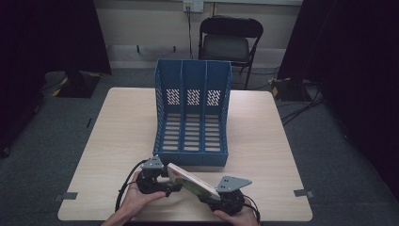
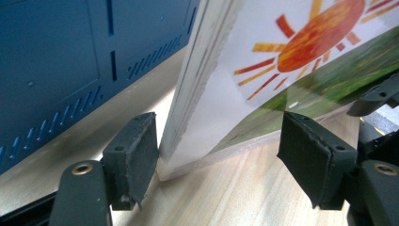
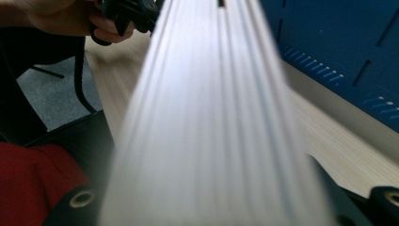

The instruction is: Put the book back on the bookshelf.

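I see the book (image 1: 194,182) near the front edge of the table (image 1: 263,141), just in front of the blue rack (image 1: 192,113) and apart from it. It is tilted, one end raised toward my right gripper (image 1: 221,200), the other low near my left gripper (image 1: 162,181).

Left gripper: in the left gripper view its jaws stand spread, one on each side of the book's lower corner (image 2: 188,160). The left pad (image 2: 136,150) sits just beside the page edges; I cannot tell whether it touches. The right pad (image 2: 310,150) is apart from the cover. The cover shows an orange sun (image 2: 320,33) above green. That corner rests on the table (image 2: 244,188). The rack wall (image 2: 70,70) stands close on the left.

Right gripper: in the right gripper view the book's page edge (image 3: 216,122) runs up the middle between the jaws, close and blurred. The jaws appear pressed on the book, holding its end up. The left hand (image 3: 61,19) shows at the top, the rack (image 3: 339,47) at the right.
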The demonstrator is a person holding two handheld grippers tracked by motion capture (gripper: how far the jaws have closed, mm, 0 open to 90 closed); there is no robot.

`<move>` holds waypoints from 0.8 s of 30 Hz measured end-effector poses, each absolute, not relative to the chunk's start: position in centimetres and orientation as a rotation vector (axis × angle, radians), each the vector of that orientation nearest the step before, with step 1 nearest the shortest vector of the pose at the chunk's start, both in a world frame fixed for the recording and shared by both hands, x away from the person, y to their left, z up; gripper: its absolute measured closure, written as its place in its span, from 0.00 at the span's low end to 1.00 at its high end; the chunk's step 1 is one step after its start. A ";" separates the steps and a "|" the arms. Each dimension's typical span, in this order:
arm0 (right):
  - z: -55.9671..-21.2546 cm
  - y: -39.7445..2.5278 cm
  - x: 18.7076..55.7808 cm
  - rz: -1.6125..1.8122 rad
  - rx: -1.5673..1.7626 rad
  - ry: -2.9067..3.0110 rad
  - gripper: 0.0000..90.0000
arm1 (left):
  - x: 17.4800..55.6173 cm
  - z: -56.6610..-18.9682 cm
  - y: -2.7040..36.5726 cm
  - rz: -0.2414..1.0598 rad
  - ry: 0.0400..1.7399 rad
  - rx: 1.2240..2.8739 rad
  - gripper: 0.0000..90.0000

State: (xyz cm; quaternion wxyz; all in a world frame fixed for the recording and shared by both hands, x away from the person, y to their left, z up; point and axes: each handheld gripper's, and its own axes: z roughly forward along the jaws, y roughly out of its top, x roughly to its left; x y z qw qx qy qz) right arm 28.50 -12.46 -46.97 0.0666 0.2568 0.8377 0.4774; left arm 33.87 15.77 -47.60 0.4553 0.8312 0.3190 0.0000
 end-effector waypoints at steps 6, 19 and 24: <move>-47.1 -12.2 28.7 1.459 0.780 2.522 0.71 | 33.9 -47.5 15.5 0.016 0.781 2.064 0.32; -46.8 -12.1 28.4 1.380 0.744 2.515 0.84 | 33.8 -47.5 15.5 -0.008 0.789 2.064 0.32; -46.9 -12.7 28.7 1.408 0.799 2.509 0.85 | 33.8 -47.5 15.8 -0.017 0.793 2.081 0.30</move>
